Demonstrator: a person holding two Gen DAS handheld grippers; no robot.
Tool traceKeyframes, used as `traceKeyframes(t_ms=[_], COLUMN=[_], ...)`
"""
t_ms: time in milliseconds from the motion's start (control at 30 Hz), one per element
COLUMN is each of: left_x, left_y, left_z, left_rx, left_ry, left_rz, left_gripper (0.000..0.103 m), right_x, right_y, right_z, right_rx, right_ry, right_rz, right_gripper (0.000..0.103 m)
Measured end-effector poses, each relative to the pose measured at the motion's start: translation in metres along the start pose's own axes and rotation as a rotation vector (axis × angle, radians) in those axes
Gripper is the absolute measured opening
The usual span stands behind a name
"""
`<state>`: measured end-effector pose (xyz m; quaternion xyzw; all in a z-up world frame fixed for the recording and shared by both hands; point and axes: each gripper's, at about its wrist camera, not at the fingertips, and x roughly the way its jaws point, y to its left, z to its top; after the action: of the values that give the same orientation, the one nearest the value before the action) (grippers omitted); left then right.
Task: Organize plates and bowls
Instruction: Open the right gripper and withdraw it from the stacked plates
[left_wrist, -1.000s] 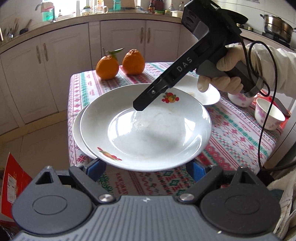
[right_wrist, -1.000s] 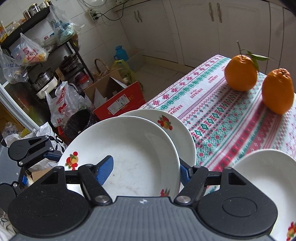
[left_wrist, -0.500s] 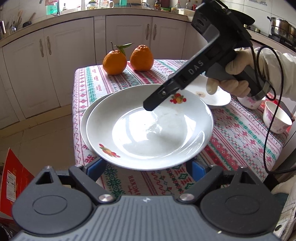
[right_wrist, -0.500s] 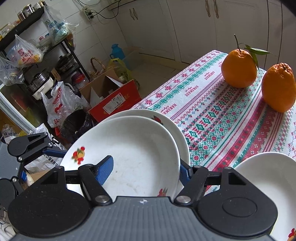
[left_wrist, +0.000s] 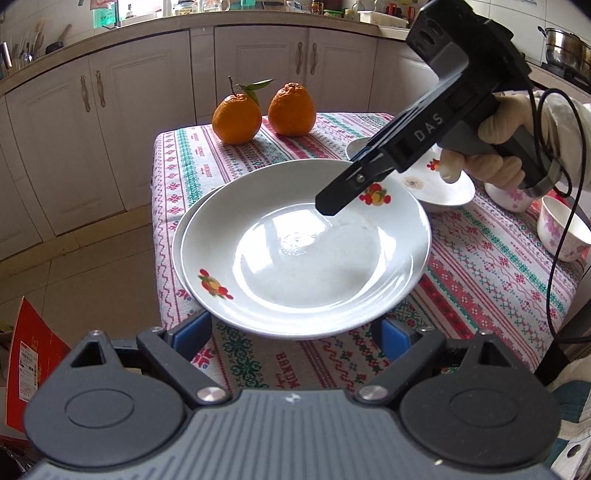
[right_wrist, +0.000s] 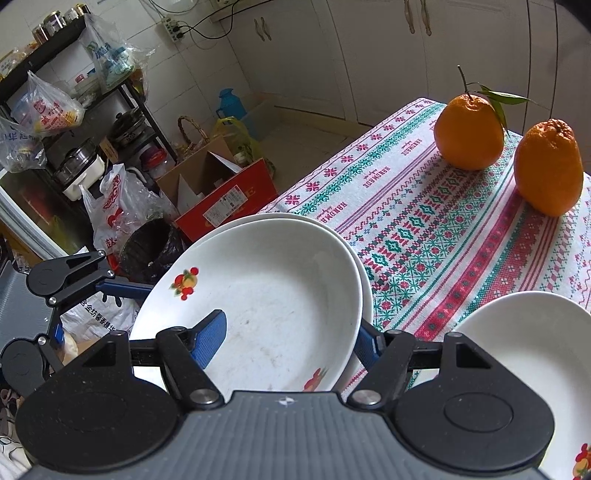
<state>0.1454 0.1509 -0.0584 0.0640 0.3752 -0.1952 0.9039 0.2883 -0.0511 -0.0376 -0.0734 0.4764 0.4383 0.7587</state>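
Evidently mid-stacking, the top plate (left_wrist: 295, 258) lies slightly off-centre on a second plate (left_wrist: 178, 243) at the left corner of the cloth-covered counter (left_wrist: 480, 280). The left gripper (left_wrist: 295, 328) keeps its jaws open, flanking the near rim. The right gripper (right_wrist: 288, 338) straddles the opposite rim, one pad inside, jaws apart and not pinching. Both plates are shallow, glossy white glaze with fruit decals, probably slippery. Further right wait a third plate (left_wrist: 443, 188) and floral bowls (left_wrist: 561, 236).
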Motion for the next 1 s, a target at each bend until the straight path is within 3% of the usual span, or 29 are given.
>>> traceKeyframes(t_ms=[767, 1000], left_x=[0.001, -0.001], left_y=[-0.003, -0.007], left_z=[0.002, 0.002], left_rx=[0.034, 0.052], left_ry=[-0.004, -0.019], left_rz=[0.024, 0.037], left_gripper=[0.095, 0.096], right_x=[-0.008, -0.009], right_y=[0.011, 0.017], right_z=[-0.008, -0.01], right_rx=[0.023, 0.038], right_ry=[0.0, 0.013], right_rz=[-0.063, -0.138], right_gripper=[0.077, 0.077])
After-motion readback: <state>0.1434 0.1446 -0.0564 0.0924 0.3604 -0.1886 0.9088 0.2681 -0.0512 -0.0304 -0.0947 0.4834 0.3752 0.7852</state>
